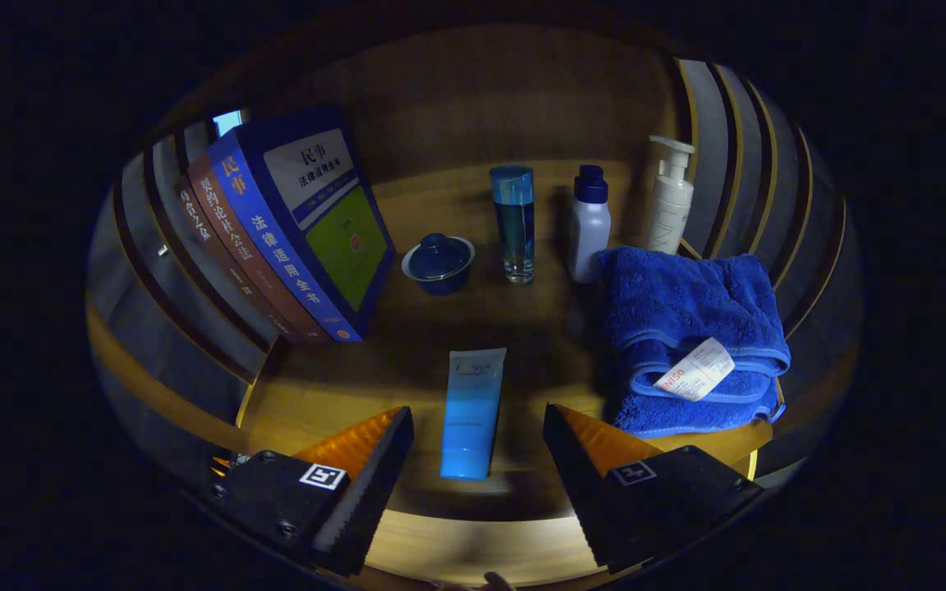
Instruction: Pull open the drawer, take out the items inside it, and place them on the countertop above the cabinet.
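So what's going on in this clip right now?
A handheld gripper hangs over a wooden surface with its jaws open, holding nothing. A light blue tube lies flat between the jaws, apart from both. Beyond it stand a small lidded blue bowl, a clear blue bottle, a white bottle with a dark cap and a white pump bottle. Leaning books and a folded blue towel flank them.
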Demonstrator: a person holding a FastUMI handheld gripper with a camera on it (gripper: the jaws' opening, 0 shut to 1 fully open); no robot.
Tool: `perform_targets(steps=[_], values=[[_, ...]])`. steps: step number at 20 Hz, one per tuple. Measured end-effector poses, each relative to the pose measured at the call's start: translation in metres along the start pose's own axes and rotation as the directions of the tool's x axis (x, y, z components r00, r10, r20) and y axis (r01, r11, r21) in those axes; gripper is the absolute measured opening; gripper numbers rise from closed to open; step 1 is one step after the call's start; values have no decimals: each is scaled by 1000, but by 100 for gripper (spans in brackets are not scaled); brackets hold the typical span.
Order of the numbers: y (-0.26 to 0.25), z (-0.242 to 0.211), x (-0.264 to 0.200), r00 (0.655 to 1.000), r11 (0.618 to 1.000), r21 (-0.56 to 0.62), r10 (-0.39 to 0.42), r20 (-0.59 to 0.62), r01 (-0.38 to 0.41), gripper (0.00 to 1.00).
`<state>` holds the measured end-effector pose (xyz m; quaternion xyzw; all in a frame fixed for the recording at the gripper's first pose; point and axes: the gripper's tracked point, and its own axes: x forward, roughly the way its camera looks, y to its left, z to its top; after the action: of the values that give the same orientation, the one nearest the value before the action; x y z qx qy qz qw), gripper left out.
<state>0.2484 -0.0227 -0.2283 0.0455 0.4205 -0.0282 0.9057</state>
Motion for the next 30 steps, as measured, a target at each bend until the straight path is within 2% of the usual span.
perform_targets(steps=[4,8,13,16,19,24,27,30], values=[[3,-5,-27,999,1000,5,0,44,0,100],[17,-15,-74,986,999,-28,34,164,-30,100],[25,-49,-146,935,997,-52,71,348,-56,100],[29,-79,-182,890,996,-41,93,446,-84,100],[27,-117,-206,859,996,-49,85,505,-70,99],[17,-188,-216,845,997,-67,67,530,-37,99],[7,-224,-203,857,999,-41,46,514,-29,100],[-5,-247,-190,864,999,-39,8,504,13,100]])
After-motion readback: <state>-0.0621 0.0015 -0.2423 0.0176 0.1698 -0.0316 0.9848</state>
